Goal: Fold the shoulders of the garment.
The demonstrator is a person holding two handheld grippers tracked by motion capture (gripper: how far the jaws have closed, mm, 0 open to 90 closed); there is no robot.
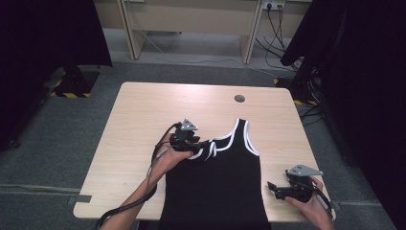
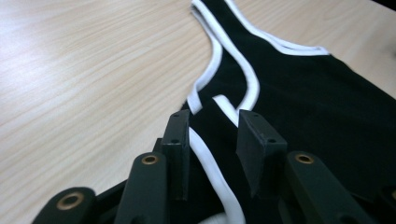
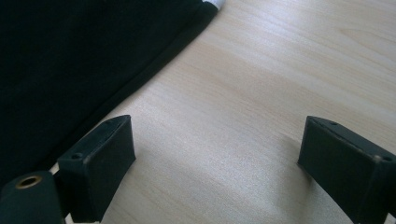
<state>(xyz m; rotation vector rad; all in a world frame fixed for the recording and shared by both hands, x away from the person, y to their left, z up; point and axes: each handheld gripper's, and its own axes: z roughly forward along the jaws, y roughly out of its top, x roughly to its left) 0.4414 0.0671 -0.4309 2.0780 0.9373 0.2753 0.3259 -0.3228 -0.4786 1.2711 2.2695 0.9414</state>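
the pale wooden table point(image 1: 143, 124) carries little besides the garment: a small round grommet hole point(image 1: 239, 98) sits near its far edge, well apart from the work, and beyond the table are grey carpet, a light wooden desk point(image 1: 191, 19) against the wall and dark curtains point(image 1: 48, 33) at both sides, with cables trailing on the floor at the far right. nothing lies between either gripper and the cloth. the black tank top point(image 1: 220, 182) with white trim lies flat on the near half of the table, hem toward the person and hanging off the near edge, one strap stretched straight toward the far side and the other strap bunched and folded over near the left gripper point(image 1: 191, 141). that gripper is held by a hand reaching in from the lower left, forearm angled up across the table edge, its jaws pointing right over the crumpled strap; in the left gripper view the left gripper point(image 2: 215, 135) has its jaws a little apart with the white-edged strap point(image 2: 208, 154) lying between them, the pads not pressing on it. the right gripper point(image 1: 274, 188) rests low near the table's near right corner, held from below right, aimed left at the top's side edge; in the right gripper view the right gripper point(image 3: 215, 154) has its jaws spread wide over bare wood, the black cloth just beside the left jaw.
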